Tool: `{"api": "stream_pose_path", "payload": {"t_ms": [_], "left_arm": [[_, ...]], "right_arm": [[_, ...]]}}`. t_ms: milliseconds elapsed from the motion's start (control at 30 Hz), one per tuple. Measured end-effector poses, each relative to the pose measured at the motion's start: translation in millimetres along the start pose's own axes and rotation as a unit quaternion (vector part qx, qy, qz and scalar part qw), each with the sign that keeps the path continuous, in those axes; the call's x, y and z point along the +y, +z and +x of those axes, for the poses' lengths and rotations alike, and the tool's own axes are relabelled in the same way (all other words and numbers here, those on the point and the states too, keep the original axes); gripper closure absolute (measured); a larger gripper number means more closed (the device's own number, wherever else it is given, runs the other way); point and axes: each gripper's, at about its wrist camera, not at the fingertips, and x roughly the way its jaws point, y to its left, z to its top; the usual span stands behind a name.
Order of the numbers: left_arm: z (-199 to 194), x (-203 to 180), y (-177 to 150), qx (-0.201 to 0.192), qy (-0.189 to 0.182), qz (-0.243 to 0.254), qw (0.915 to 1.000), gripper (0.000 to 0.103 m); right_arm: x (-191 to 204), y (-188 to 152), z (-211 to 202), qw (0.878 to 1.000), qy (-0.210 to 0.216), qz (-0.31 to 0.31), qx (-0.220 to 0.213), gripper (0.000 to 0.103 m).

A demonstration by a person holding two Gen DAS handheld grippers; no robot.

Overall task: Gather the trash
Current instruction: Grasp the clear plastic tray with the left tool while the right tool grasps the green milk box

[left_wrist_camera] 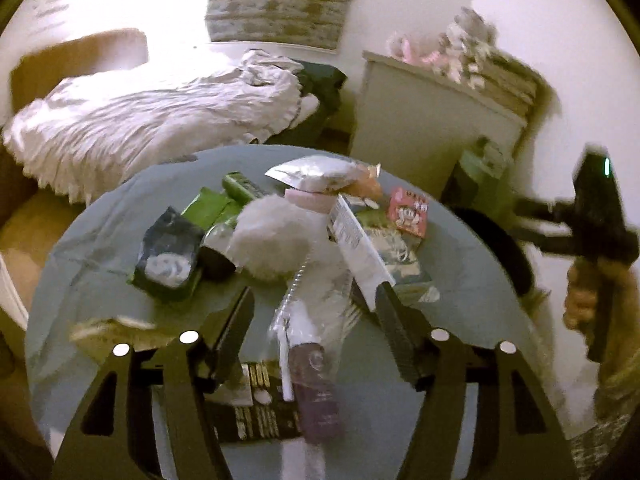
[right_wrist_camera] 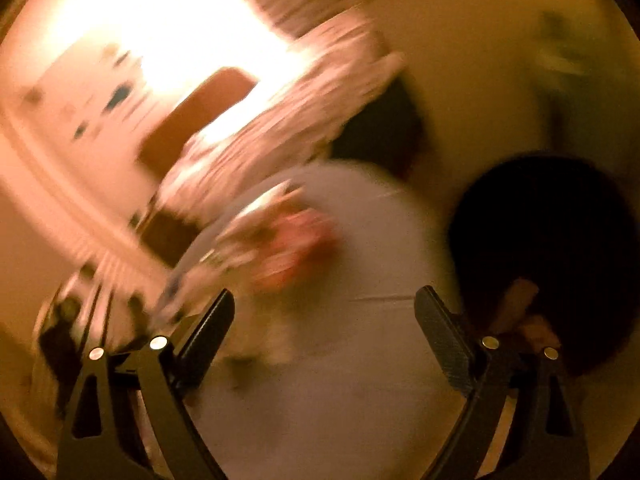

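Note:
A pile of trash lies on a round grey table (left_wrist_camera: 460, 264): a silver pouch (left_wrist_camera: 316, 172), green wrappers (left_wrist_camera: 212, 208), a dark packet (left_wrist_camera: 170, 256), a white fluffy wad (left_wrist_camera: 276, 240), a red packet (left_wrist_camera: 408, 212), a white box (left_wrist_camera: 356, 240) and a purple tube in clear plastic (left_wrist_camera: 316, 384). My left gripper (left_wrist_camera: 316, 300) is open above the table, its fingers either side of the clear plastic. My right gripper (right_wrist_camera: 324, 300) is open and empty over the table (right_wrist_camera: 380, 240); its view is heavily blurred. It also shows in the left wrist view (left_wrist_camera: 596, 232), held at the right.
A bed with a rumpled white duvet (left_wrist_camera: 152, 120) stands behind the table. A white cabinet (left_wrist_camera: 432, 120) with soft toys on top stands at the back right. A black round object (right_wrist_camera: 548, 248) sits right of the table.

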Motion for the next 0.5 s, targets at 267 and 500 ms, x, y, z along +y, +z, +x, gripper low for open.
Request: {"api": "stream_pose_path", "payload": {"t_ms": [267, 500], "left_arm": [[40, 3, -1, 0.05, 0.004, 0.035, 0.9981, 0.055], [31, 7, -6, 0.042, -0.008, 0.017, 0.9989, 0.064]], "right_arm": [[82, 1, 104, 0.99, -0.071, -0.071, 0.098, 0.014], [88, -8, 124, 0.985, -0.098, -0.086, 0.109, 0.047]]}}
